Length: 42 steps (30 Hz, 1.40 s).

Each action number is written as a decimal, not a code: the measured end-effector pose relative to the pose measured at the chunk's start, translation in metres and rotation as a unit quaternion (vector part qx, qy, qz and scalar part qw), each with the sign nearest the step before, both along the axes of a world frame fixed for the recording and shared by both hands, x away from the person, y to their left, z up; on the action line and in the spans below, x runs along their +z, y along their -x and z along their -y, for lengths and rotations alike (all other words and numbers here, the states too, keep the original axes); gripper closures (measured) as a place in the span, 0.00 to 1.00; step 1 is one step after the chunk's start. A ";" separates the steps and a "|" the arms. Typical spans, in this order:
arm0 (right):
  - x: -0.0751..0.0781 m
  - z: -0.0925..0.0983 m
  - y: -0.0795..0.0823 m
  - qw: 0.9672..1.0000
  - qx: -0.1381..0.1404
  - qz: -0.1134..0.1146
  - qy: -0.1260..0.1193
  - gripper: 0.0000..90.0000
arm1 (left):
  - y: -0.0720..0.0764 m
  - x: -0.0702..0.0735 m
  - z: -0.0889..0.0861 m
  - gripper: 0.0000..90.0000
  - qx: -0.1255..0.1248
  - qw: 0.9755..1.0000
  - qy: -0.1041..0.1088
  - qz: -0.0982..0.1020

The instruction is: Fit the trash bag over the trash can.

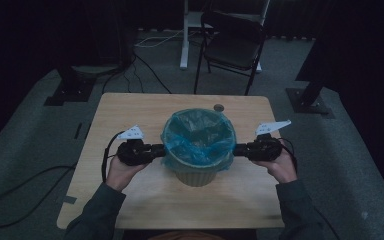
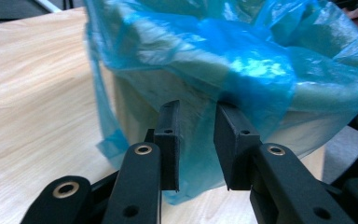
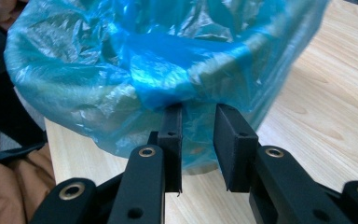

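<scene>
A small pale waste bin (image 1: 195, 176) stands mid-table, lined with a blue plastic bag (image 1: 198, 132) folded over its rim. My left gripper (image 1: 161, 149) is at the bin's left side and my right gripper (image 1: 236, 149) at its right, both level with the rim. In the left gripper view the jaws (image 2: 196, 109) stand apart, their tips at the hanging bag edge (image 2: 242, 70), with the bin wall (image 2: 140, 105) behind. The right gripper view has the same picture: jaws (image 3: 198, 109) apart, loose bag film (image 3: 135, 70) just beyond the tips. Neither pair of pads presses on the plastic.
The wooden table (image 1: 130, 107) has bare room to the left, right and front of the bin. A small round object (image 1: 219, 107) lies near the far edge. Beyond the table stand a black folding chair (image 1: 232, 42) and stand bases, with cables on the floor.
</scene>
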State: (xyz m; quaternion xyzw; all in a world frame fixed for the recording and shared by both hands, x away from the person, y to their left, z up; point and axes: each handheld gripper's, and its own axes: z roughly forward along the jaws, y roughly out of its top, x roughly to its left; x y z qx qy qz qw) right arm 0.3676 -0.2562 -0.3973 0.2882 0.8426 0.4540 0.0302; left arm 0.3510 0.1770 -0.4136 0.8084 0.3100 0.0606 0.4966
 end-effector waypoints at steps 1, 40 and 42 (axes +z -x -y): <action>0.000 0.003 0.000 1.000 -0.003 -0.001 -0.004 0.80 | 0.000 0.000 -0.002 0.79 0.002 1.000 0.001 0.000; -0.006 0.021 -0.001 0.999 -0.032 0.012 -0.022 0.62 | -0.038 0.067 0.034 0.72 -0.042 0.995 0.030 0.091; -0.006 0.021 -0.001 0.999 -0.033 0.010 -0.023 0.62 | -0.041 0.070 0.039 0.72 -0.044 0.994 0.030 0.093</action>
